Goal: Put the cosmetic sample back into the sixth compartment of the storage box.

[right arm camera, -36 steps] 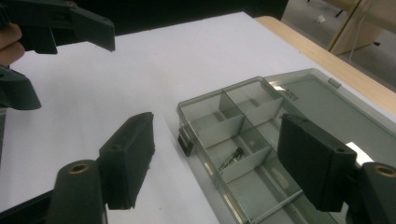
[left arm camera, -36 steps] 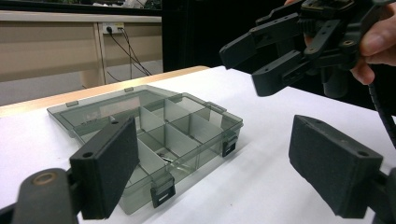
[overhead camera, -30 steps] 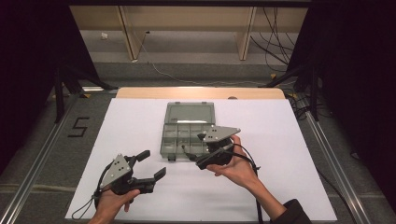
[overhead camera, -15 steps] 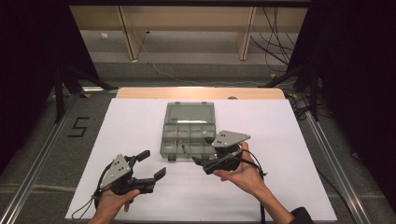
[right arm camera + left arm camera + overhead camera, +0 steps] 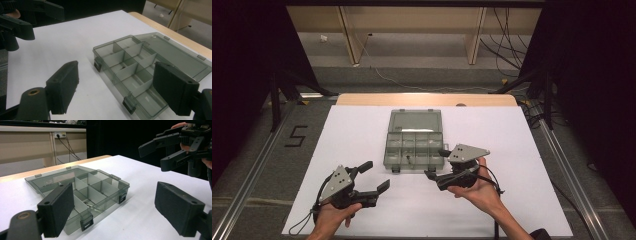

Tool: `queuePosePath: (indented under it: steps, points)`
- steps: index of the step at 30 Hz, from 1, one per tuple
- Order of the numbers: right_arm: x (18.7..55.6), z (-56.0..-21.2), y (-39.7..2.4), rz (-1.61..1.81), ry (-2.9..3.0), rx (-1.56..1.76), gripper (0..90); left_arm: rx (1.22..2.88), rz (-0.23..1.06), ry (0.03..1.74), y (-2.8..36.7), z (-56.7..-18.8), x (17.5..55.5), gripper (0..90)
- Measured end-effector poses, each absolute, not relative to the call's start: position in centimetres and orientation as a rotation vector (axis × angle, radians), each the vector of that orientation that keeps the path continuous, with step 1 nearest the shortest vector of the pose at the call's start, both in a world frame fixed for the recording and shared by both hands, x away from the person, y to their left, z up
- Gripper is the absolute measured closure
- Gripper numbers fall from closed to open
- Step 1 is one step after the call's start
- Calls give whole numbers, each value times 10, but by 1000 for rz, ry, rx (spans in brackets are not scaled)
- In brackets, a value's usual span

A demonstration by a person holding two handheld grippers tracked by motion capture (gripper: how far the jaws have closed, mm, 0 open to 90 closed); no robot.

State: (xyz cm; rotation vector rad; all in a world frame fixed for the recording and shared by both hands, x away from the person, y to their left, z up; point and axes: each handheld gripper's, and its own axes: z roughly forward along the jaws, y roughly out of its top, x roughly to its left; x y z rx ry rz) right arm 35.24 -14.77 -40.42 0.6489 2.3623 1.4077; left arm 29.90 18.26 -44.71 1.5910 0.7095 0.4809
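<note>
At 5 o'clock of the open box (image 5: 414, 140), right gripper (image 5: 439, 167) has drawn back, jaws wide and empty; left gripper (image 5: 374, 177) idles agape, empty, suggesting a fresh approach.

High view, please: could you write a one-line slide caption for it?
Two hand-held tools, left and right, open beside an open compartment box on a white table.

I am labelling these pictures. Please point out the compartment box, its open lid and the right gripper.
compartment box (image 5: 414, 150), high view, on a divider in the tray's middle.
open lid (image 5: 415, 121), high view, on the flat panel's middle.
right gripper (image 5: 435, 163), high view, midway between its fingertips.
</note>
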Motion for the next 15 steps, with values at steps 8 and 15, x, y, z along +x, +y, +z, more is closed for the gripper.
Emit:
queuePosePath:
  steps: [8,15]
  points:
    - [348,-405,-159,1440,2330,687,213,1591,479,710,183,-447,299,156]
    - [341,-408,-170,1482,2297,713,208,1590,478,713,183,-447,299,156]
